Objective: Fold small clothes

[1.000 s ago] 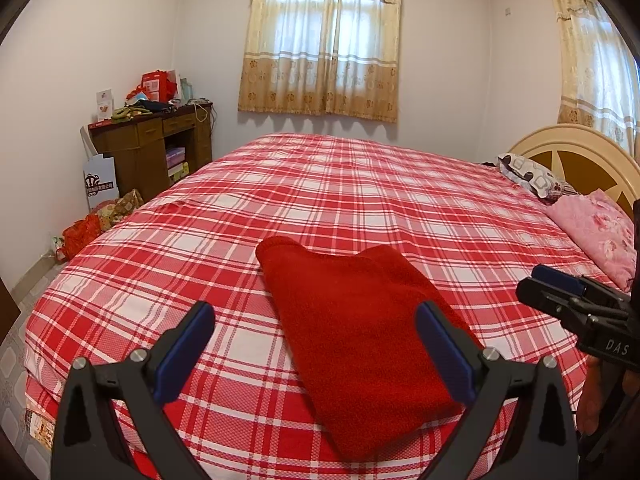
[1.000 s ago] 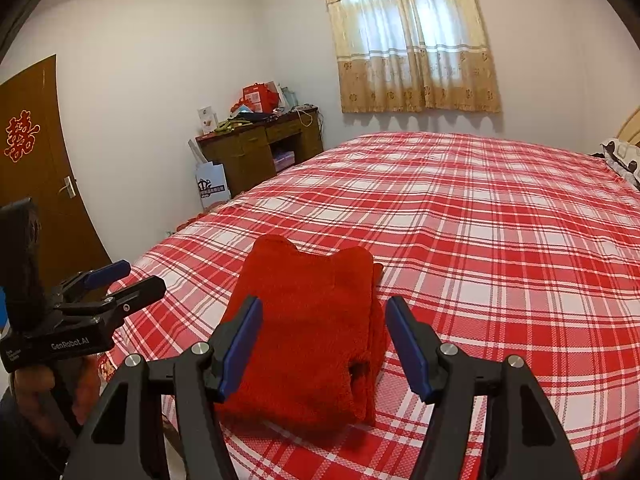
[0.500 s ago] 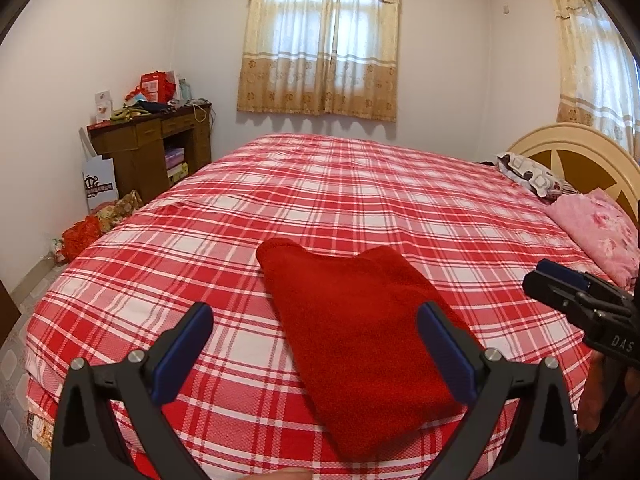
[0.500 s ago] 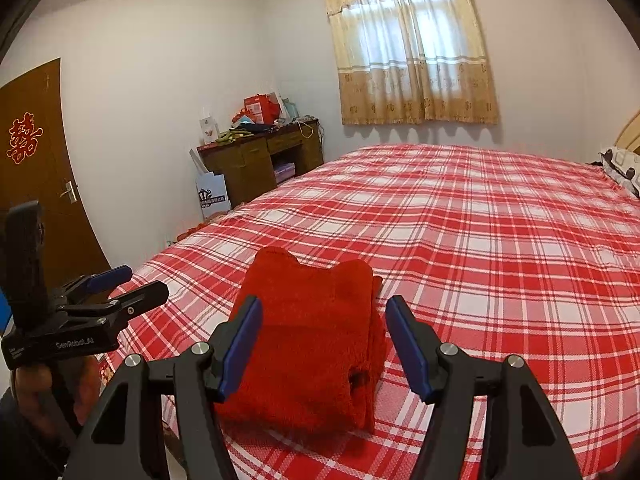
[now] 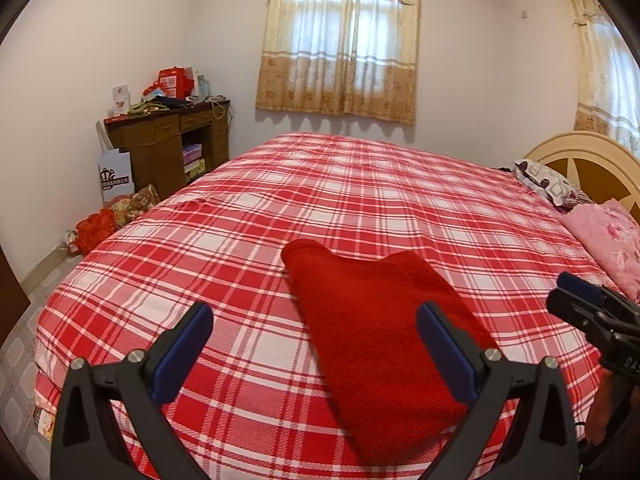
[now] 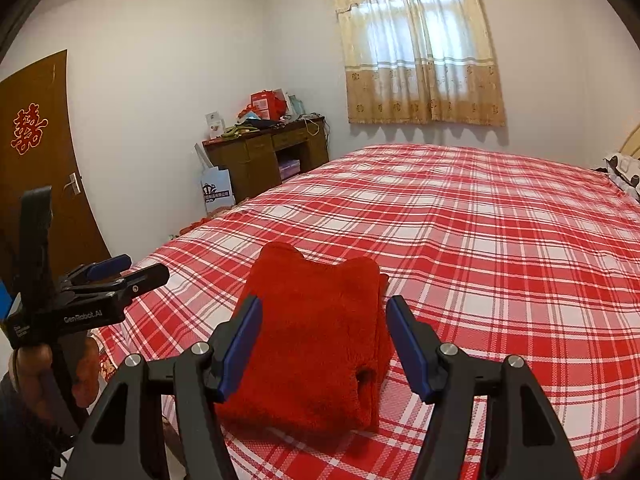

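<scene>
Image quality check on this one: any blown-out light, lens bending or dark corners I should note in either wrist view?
Left wrist view: the curtained window is blown out to white, the red plaid bed bulges with barrel distortion, and the corners are vignetted black. Right wrist view: the same window glares, the brown door bows in a curve, and the red garment stays sharp and evenly lit.

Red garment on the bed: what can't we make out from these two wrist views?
- Red folded garment: type and layer count unclear; left wrist view shows only its top.
- Its near edge: right wrist view, hidden behind the right hand-held gripper fingers.
- Small dark spot on its side: too small to identify.
- Desk clutter: too small.
</scene>
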Available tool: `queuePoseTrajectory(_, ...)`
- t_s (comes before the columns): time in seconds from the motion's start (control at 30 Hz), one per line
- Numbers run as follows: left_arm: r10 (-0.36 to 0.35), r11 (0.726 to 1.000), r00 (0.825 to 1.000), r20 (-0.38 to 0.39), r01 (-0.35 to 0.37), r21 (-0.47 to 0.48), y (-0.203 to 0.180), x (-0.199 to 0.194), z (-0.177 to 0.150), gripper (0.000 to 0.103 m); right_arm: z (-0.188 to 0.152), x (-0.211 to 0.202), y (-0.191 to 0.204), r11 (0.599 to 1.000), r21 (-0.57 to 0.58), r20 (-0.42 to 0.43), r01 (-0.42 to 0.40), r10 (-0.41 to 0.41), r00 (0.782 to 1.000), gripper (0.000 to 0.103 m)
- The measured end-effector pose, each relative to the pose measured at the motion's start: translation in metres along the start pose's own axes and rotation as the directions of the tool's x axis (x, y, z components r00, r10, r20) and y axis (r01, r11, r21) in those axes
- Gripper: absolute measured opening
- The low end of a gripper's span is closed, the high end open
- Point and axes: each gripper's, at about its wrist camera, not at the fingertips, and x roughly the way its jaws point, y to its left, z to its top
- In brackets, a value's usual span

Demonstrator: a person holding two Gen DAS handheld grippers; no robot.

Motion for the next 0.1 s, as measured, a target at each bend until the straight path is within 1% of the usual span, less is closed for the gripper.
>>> queuePoseTrajectory(0.1,0.020,1.000,1.000,0.017,-0.020,0.015,0.0008,-0.0002,-0.0009,0.103,-0.0005,0.0003,-0.0008,1.000,0.004,-0.003,0.000,0.000,1.000,0.065)
